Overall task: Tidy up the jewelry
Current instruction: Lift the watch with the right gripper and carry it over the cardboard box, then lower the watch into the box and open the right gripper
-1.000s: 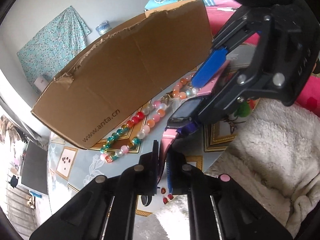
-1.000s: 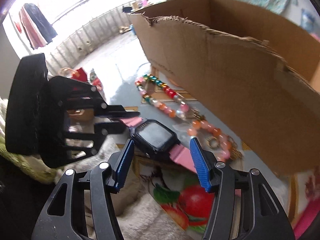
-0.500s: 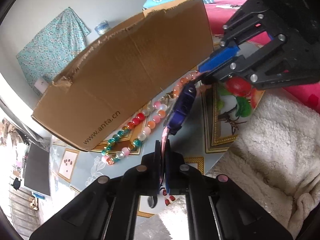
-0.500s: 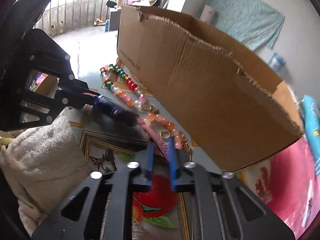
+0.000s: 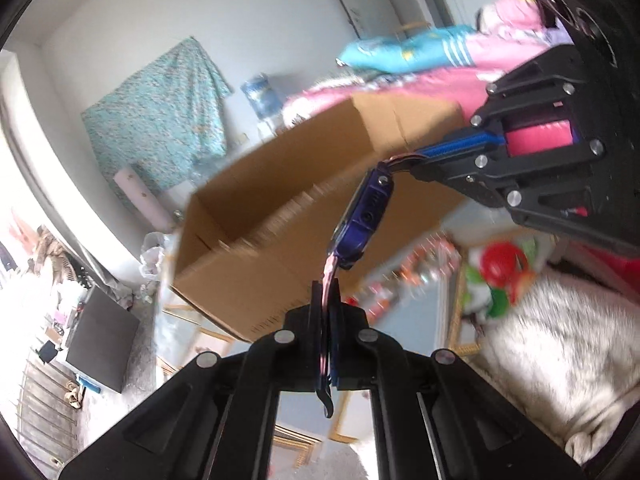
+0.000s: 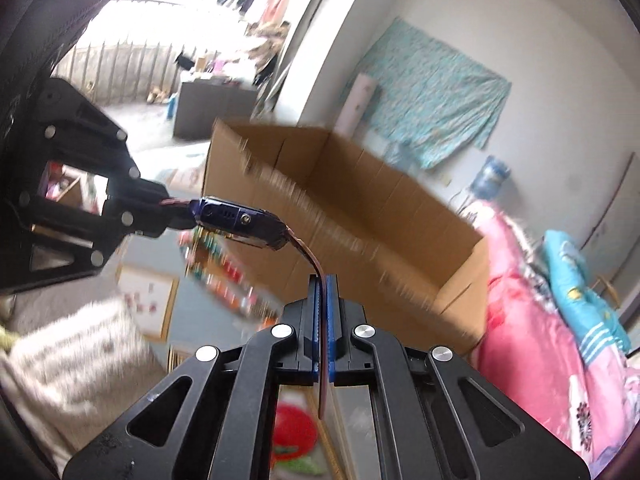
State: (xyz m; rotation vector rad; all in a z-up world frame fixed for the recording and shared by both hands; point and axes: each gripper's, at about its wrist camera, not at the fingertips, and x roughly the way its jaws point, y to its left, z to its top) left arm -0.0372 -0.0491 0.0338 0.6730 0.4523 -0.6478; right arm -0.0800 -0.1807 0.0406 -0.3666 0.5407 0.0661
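Note:
A watch with a dark blue case (image 5: 366,216) and pink strap hangs in the air between my two grippers. My left gripper (image 5: 329,304) is shut on one strap end. My right gripper (image 6: 324,300) is shut on the other strap end; it shows in the left wrist view (image 5: 424,156) too. The watch case also shows in the right wrist view (image 6: 240,222), edge on. An open cardboard box (image 5: 280,216) stands just behind the watch, its inside visible (image 6: 360,192). A bead necklace (image 5: 404,276) lies blurred on the table below.
A fluffy white towel (image 5: 552,360) lies at the right of the table. The tablecloth has a fruit print (image 5: 504,264). Pink and blue bedding (image 6: 560,320) sits behind the box. A dark cabinet (image 5: 100,336) stands on the floor at the left.
Both grippers have risen with the watch, from low over the table to the level of the box's rim. The box's inside has come into view. The necklace stays on the table.

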